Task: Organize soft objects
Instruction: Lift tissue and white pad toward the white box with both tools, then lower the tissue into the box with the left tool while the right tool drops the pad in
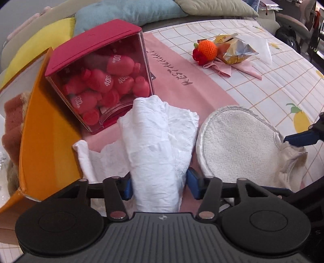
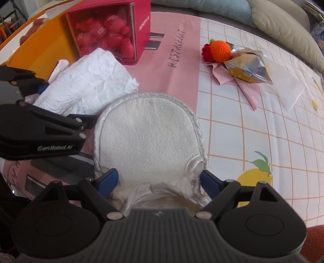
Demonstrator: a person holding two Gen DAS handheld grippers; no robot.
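My left gripper [image 1: 159,183] is shut on a crumpled white cloth [image 1: 158,137], which runs forward between its blue fingers over a pink mat [image 1: 182,89]. The cloth also shows in the right wrist view [image 2: 87,83]. My right gripper [image 2: 159,182] holds the bunched cuff end of a round white terry mitt [image 2: 149,133] between its blue fingers. The mitt also lies to the right in the left wrist view [image 1: 237,141], with a right fingertip [image 1: 299,138] at its edge. A crocheted orange ball with a red flower [image 2: 217,50] lies further off.
A red box with a clear side, full of small red bottles [image 1: 101,81], stands ahead beside an orange box wall [image 1: 46,141]. A foil snack packet [image 2: 247,68] and pink napkin lie by the crochet. Cushions [image 1: 125,12] line the far edge of the checked sheet.
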